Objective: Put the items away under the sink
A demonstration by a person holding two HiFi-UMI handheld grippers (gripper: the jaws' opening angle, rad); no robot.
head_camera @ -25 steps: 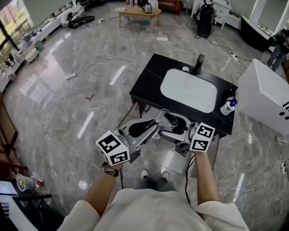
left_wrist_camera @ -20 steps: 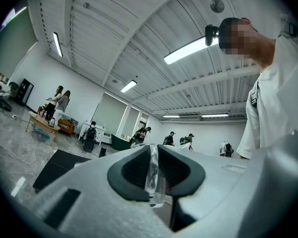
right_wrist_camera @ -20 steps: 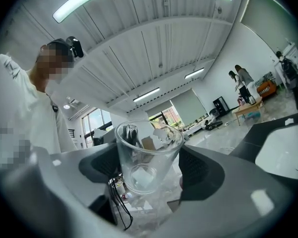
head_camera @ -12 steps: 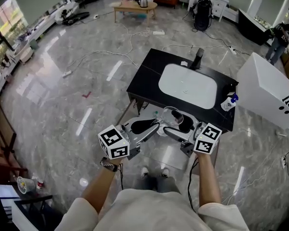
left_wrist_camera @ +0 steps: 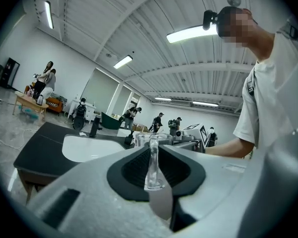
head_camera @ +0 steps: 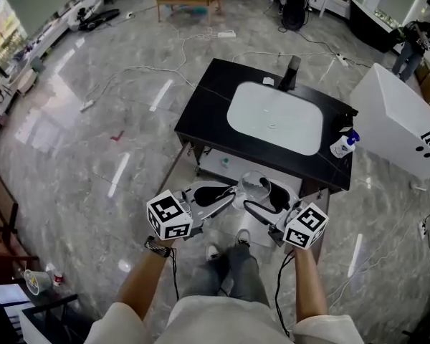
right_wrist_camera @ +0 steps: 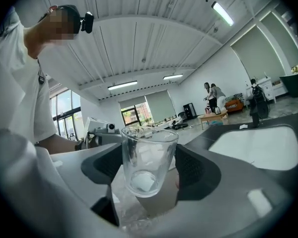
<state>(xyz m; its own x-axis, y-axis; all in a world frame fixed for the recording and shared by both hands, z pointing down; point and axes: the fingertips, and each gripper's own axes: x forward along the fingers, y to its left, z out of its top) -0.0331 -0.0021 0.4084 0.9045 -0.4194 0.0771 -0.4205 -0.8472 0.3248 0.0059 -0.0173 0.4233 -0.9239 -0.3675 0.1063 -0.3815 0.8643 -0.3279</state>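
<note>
One glass (right_wrist_camera: 148, 158), wall pinched by left claw (head_camera: 233, 191), body clamped by right claw (head_camera: 261, 201); apparently mid-carry, next lowering under the counter (head_camera: 201, 117).

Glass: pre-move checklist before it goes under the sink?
1. Right gripper grip on the glass: pads sit on both sides of the body. ok.
2. Left gripper grip: jaws pinch the glass wall at the rim. ok.
3. Glass upright and empty: ok.
4. Free spot under the sink counter: the space is mostly hidden by the counter top. cannot tell.
5. Spray bottle out of the way: it stands at the counter's right edge, apart from the glass. ok.
</note>
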